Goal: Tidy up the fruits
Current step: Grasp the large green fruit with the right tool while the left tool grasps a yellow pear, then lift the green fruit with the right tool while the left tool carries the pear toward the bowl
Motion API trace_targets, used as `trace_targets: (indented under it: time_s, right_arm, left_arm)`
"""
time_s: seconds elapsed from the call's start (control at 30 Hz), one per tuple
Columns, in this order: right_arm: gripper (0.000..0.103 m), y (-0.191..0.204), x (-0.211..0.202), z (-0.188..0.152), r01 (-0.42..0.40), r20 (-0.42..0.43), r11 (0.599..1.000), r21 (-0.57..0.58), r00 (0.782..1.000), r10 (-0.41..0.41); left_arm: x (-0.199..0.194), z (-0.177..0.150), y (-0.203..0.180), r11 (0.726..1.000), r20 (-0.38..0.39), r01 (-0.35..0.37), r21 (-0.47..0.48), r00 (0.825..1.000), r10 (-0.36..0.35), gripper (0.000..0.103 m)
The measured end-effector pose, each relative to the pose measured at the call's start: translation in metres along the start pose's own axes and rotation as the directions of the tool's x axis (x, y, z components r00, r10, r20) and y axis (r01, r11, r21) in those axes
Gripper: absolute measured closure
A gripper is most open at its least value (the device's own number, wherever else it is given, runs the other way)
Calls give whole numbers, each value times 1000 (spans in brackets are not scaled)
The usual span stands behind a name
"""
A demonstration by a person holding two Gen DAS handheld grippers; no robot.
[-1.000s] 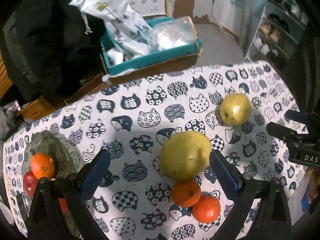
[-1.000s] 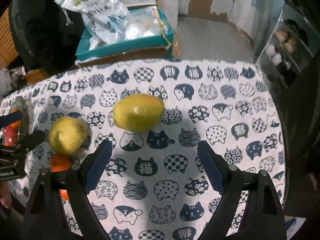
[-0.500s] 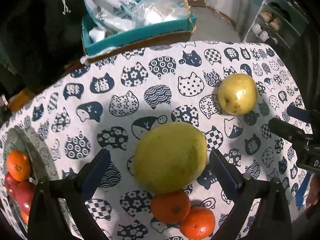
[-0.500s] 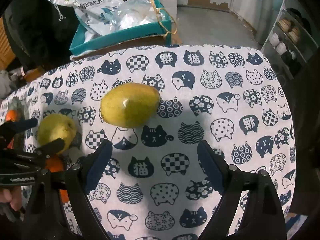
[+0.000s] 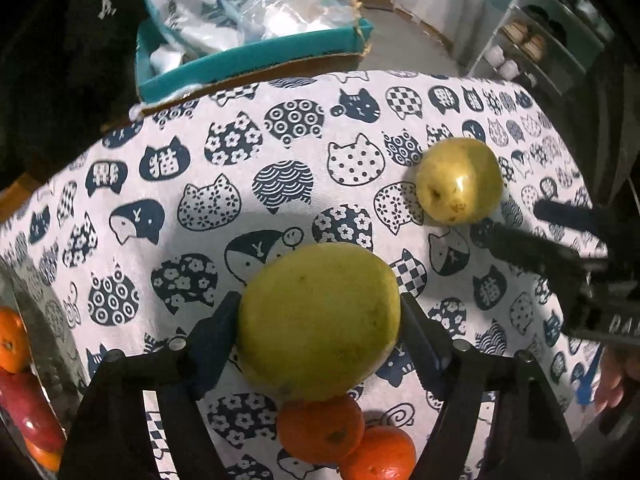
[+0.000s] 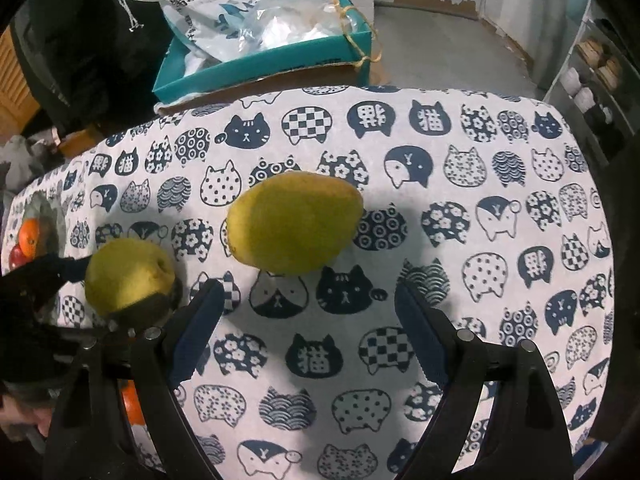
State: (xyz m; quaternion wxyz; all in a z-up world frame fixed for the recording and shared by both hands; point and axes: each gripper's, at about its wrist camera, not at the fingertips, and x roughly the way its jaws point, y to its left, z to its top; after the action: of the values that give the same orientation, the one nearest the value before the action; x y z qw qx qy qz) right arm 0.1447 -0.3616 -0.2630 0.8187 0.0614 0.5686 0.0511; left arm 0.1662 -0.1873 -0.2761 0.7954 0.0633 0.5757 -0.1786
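My left gripper (image 5: 320, 320) is shut on a large yellow-green fruit (image 5: 318, 320), both pads pressed on its sides above the cat-print tablecloth (image 5: 240, 160). Two oranges (image 5: 320, 428) lie just below it. A smaller yellow fruit (image 5: 458, 180) lies to the far right in the left wrist view. In the right wrist view an oval yellow-green fruit (image 6: 294, 226) lies just ahead of my open, empty right gripper (image 6: 308, 320). The round fruit (image 6: 128, 276) held by the left gripper shows at the left. A plate (image 5: 60, 340) with oranges and red fruit sits at the left edge.
A teal box (image 5: 248, 56) full of plastic bags stands beyond the table's far edge. Shelves with shoes (image 5: 532, 40) stand at the far right. The right gripper's fingers (image 5: 560, 256) reach in from the right of the left wrist view.
My left gripper moved forward and closed its fingers onto the large yellow-green fruit. My right gripper moved forward toward the oval fruit and stayed open.
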Motion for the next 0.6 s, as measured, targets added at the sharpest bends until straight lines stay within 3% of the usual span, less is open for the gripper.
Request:
trace_targets:
  time_s: [0.1, 0.6]
  right_arm:
    - [17, -1, 6, 6, -14, -8, 1000, 16, 1000, 14]
    - [16, 12, 47, 34, 12, -63, 1000, 10, 998, -11]
  left_arm:
    - [-1, 0, -2, 1000, 11, -11, 16, 1000, 11, 25]
    - [-13, -1, 45, 991, 38, -20, -130, 999, 25, 25]
